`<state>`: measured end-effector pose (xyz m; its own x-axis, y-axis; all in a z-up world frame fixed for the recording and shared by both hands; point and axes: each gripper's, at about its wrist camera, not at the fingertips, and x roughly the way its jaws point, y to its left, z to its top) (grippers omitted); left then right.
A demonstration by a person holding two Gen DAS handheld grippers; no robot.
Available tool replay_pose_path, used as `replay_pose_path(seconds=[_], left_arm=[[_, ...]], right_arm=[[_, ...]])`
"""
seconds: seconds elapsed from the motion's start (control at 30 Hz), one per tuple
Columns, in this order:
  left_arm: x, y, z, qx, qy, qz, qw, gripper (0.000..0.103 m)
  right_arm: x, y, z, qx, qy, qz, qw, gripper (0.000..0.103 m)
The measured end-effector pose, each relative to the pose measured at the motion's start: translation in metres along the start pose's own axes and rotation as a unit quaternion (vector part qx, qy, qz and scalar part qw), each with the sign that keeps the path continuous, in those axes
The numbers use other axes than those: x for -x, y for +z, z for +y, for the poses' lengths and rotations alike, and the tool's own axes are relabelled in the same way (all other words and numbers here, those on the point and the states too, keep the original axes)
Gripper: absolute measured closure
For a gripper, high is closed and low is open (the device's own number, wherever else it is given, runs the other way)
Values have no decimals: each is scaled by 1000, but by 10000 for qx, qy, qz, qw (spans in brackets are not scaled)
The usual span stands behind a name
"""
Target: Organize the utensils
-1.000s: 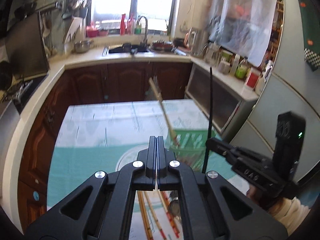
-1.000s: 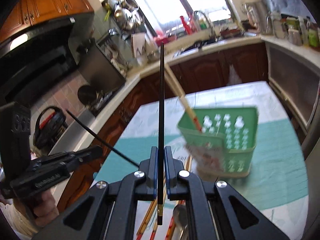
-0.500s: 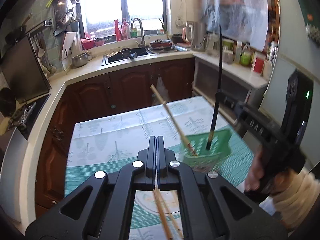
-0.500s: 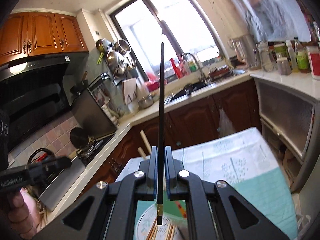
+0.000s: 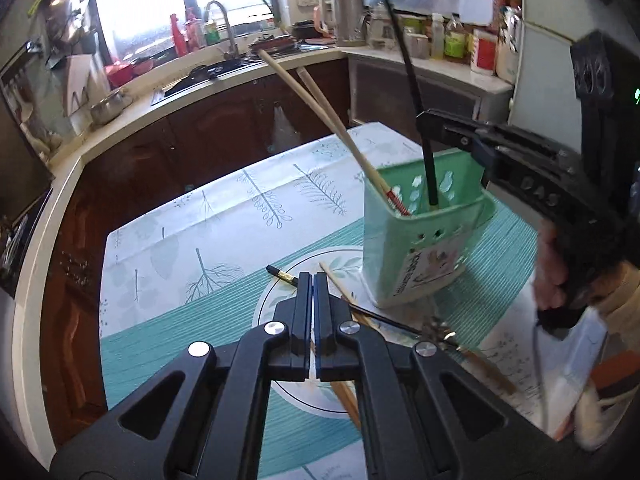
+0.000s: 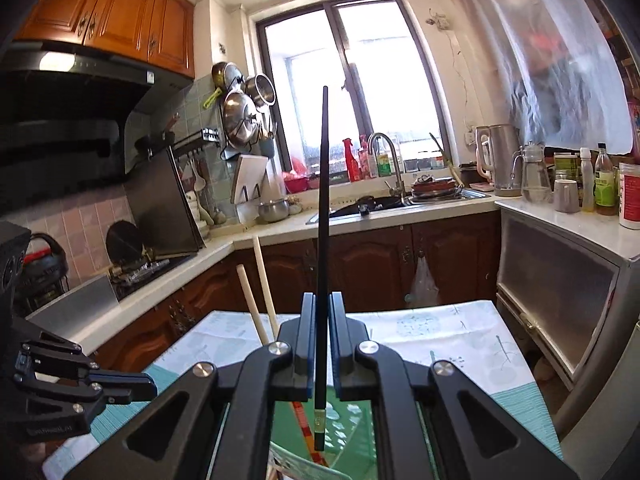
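Black thin chopstick (image 6: 322, 240) is clamped upright in right claw (image 6: 320, 344), tip inside green plastic basket (image 5: 424, 240); left claw (image 5: 314, 300) is clenched, empty.

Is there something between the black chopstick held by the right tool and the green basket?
Nothing visible blocks it. The black chopstick already has its lower end inside the green basket, beside two wooden chopsticks leaning there.

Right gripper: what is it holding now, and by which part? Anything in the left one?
The right gripper pinches a black chopstick near its lower end, tip inside the green basket. The left gripper is shut on nothing.
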<state>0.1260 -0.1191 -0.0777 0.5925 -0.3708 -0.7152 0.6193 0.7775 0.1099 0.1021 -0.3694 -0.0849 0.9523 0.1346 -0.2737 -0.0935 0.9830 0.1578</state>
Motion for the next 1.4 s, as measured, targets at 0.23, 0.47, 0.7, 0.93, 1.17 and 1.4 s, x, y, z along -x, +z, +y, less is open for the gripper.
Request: replay_pose_path(seconds=[0.23, 0.47, 0.7, 0.93, 1.17, 1.4], left_arm=[[-63, -27, 6, -631, -572, 254, 9960, 103], [-112, -38, 7, -1342, -886, 607, 9851, 103], [-137, -41, -6, -2605, -797, 768, 9591, 77], [-143, -46, -21, -4104, -688, 478, 9080, 65], [-161, -40, -29, -4956, -907, 515, 8622, 74], [-181, -31, -35, -5470, -1500, 827, 8194, 74]], right_arm=[[3, -14, -1, 175, 209, 604, 9978, 95], [26, -15, -5, 9, 215, 661, 9976, 90], [37, -18, -3, -145, 272, 709, 9970, 90], [40, -25, -6, -286, 323, 839, 9955, 90], [41, -34, -17, -491, 369, 907, 9940, 90], [40, -40, -34, -766, 379, 981, 9915, 90]])
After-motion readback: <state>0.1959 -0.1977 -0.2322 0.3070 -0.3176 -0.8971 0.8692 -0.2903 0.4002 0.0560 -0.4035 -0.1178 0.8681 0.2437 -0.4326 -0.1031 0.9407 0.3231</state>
